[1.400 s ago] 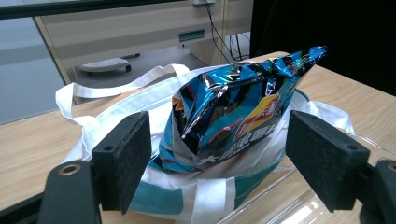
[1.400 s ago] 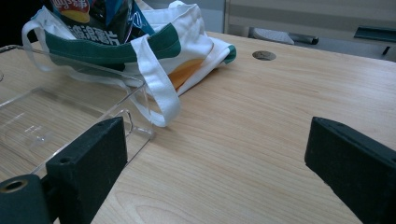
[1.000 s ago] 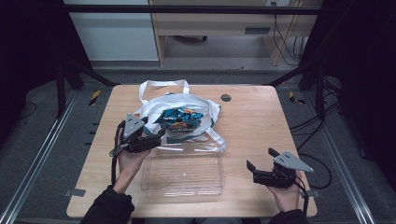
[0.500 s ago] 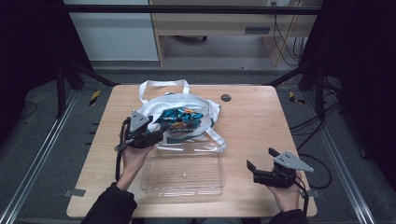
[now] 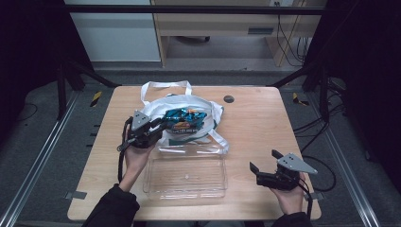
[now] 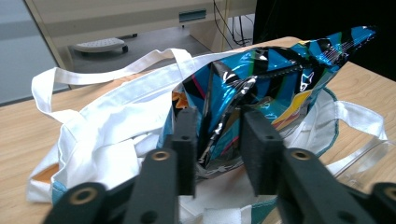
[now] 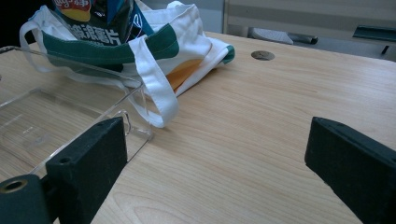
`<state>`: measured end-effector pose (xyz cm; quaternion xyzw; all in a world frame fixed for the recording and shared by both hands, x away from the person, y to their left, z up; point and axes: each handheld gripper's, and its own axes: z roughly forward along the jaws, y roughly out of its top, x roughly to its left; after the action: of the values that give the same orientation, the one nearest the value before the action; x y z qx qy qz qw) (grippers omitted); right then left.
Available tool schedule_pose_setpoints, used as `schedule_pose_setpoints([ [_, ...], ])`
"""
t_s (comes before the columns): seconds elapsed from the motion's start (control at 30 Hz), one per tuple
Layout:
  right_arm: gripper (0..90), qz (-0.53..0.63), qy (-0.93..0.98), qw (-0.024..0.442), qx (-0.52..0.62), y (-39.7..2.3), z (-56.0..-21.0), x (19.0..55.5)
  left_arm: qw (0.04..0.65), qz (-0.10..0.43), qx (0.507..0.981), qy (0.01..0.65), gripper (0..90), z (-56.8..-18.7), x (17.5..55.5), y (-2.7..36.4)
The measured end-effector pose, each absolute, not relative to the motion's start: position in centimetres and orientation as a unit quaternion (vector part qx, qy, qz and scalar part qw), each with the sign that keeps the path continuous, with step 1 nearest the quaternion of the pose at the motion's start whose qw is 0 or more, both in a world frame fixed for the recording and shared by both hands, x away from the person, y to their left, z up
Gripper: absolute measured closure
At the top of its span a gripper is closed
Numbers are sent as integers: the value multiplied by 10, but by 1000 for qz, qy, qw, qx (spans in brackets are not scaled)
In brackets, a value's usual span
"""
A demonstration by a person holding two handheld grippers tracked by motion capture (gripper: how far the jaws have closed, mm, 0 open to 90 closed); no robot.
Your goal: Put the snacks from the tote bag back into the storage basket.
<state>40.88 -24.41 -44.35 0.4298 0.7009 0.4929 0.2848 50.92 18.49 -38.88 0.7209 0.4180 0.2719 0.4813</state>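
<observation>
One snack bag point(image 5: 182, 119), blue and glossy, sat in the mouth of the white tote bag point(image 5: 156, 101) just above centre of the high view, not yet out. The left tool point(image 5: 157, 126) lay at the bag's left edge. In the left gripper view its jaws had just been closing and stood on either side of a crumpled fold of the snack bag point(image 6: 261, 79), pads against the foil as far as the picture showed; I read that as a grip taken.

The right tool point(image 5: 255, 169) sat low at the lower right of the high view, well apart from everything, jaws spread wide with nothing between them. Its own view showed bare counter point(image 7: 261, 121) between the pads, the tote's green-trimmed edge point(image 7: 154, 42) at upper left.

The clear plastic tray point(image 5: 185, 176) lay below centre of the high view, just beside the tote's lower edge and touching its strap. It looked empty but for a small speck I could not identify.

Progress, as judged: early. Grasp on the snack bag looked made; the lift out of the tote and the placing, presumably into the tray, remained. Whether more items lay inside the tote could not be told. Thin foil held by a fold might slip or tear on the pull.
</observation>
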Motion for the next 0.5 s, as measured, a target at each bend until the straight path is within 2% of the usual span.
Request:
schedule_pose_setpoints([
  [0.27, 60, 492, 701, 286, 429, -244, -444, 409, 482, 264, 721, 422, 845, -388, 508, 184],
  [0.5, 60, 493, 701, 285, 430, -245, -443, 408, 492, 267, 719, 411, 887, -385, 502, 183],
])
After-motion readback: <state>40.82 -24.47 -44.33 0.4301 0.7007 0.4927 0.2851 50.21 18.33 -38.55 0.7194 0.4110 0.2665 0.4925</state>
